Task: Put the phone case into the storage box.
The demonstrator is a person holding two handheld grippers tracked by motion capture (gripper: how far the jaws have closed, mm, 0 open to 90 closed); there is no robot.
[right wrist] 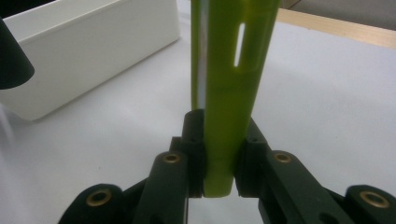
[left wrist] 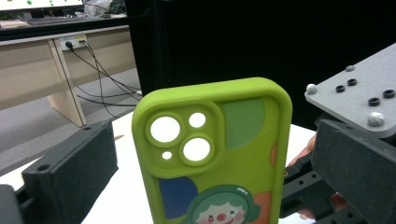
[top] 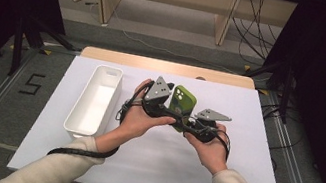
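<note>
Edgewise, the rubbery green phone case (right wrist: 224, 93) sits clamped in the right gripper (right wrist: 219, 163); the left gripper (left wrist: 201, 186) gapes wide.

White bin (top: 94, 102), left of table (top: 242, 151)

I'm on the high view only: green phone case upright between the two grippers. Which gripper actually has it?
Observer: The right gripper does; in the right gripper view its pads clamp the phone case across its thin bottom edge.
Operator: And the left gripper?
Observer: The left gripper is open; in the left gripper view its jaws stand wide on either side of the case, clear of it.
Operator: Which face of the case looks at the left gripper?
Observer: The back: the camera cutouts sit at the top, with a cartoon clown face printed below.
Operator: Where's the white bin from the case?
Observer: In the right gripper view the white bin stands on the table, apart from the case.
</note>
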